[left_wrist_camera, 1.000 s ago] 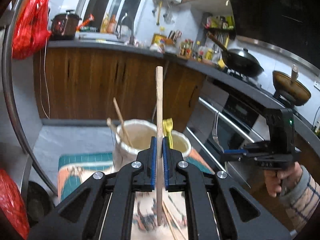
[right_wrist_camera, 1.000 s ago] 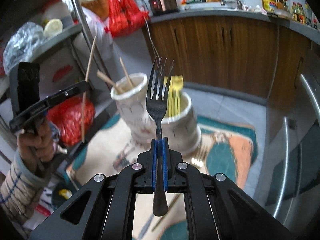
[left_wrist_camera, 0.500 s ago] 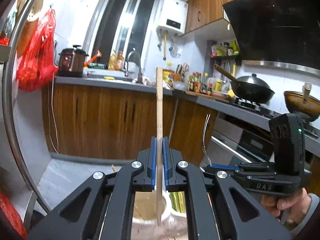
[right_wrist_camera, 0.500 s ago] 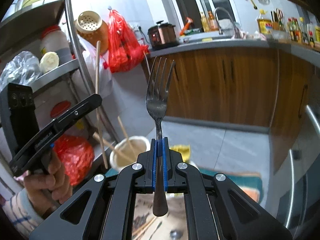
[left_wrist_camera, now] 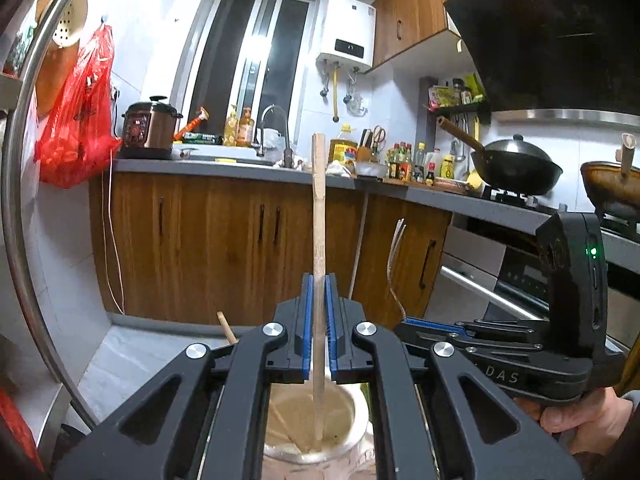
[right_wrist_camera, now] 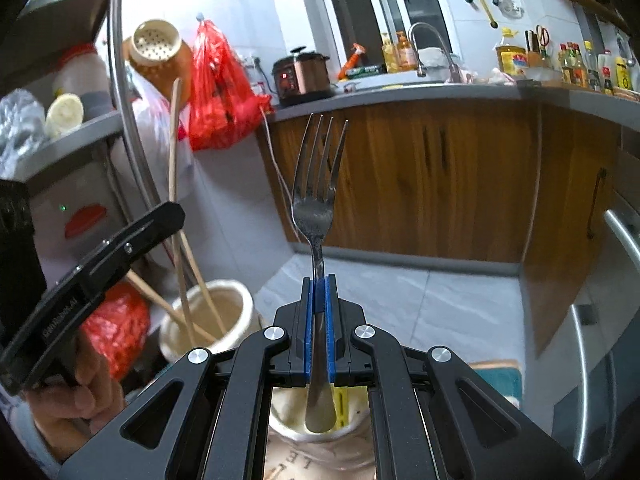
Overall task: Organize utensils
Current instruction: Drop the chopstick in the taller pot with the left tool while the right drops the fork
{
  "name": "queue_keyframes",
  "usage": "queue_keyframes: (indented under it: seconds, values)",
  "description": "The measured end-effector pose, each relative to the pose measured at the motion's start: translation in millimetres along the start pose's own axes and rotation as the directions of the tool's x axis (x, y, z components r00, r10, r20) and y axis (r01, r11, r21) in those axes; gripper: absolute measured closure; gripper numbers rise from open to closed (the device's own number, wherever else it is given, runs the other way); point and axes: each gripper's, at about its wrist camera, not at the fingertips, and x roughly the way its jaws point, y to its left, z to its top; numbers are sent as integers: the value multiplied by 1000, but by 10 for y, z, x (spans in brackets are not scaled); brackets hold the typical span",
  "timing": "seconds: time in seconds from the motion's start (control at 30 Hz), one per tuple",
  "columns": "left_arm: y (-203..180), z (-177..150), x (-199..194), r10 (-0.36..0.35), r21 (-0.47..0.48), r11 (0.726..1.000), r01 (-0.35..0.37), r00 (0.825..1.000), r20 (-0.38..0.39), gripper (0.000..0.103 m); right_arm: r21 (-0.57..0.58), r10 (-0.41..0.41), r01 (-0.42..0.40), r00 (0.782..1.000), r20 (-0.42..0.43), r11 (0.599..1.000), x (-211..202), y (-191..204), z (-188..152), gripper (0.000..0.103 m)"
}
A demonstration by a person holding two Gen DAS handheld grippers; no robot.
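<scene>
My left gripper [left_wrist_camera: 318, 332] is shut on a wooden chopstick [left_wrist_camera: 319, 216] that stands upright, its lower end hanging just inside the mouth of a pale ceramic holder [left_wrist_camera: 352, 432]. My right gripper [right_wrist_camera: 319, 332] is shut on a steel fork [right_wrist_camera: 316, 208], tines up, its handle end over a second pale holder [right_wrist_camera: 316, 446] with yellow utensils inside. In the right wrist view the left gripper [right_wrist_camera: 108, 256] sits over the other holder [right_wrist_camera: 236, 308], which holds several chopsticks [right_wrist_camera: 200, 280]. The right gripper [left_wrist_camera: 480, 332] shows at the right of the left wrist view.
Both holders stand on a patterned mat [right_wrist_camera: 500, 380] on the floor. A metal shelf rack [right_wrist_camera: 124, 128] with red bags [right_wrist_camera: 220, 92] stands to the left. Wooden kitchen cabinets [left_wrist_camera: 224, 240] run behind, with an oven front [right_wrist_camera: 596, 340] to the right.
Both grippers have tilted up toward level and come in over the holders, which have dropped to the bottom of each view. The chopstick's lower end now hangs in the holder's mouth.
</scene>
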Motion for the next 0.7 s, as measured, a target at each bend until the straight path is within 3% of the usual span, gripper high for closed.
queue_keyframes:
  seconds: [0.27,0.7]
  values:
    - [-2,-249,9,14,11,1000,-13,998,-53,97,-39,-28,26,998,-48,999,-25,60,-206,97]
    - [-15,-474,41,97,109,991,-82,985,-141,97,-45,-34,27,989,-142,999,125,48,-362,97]
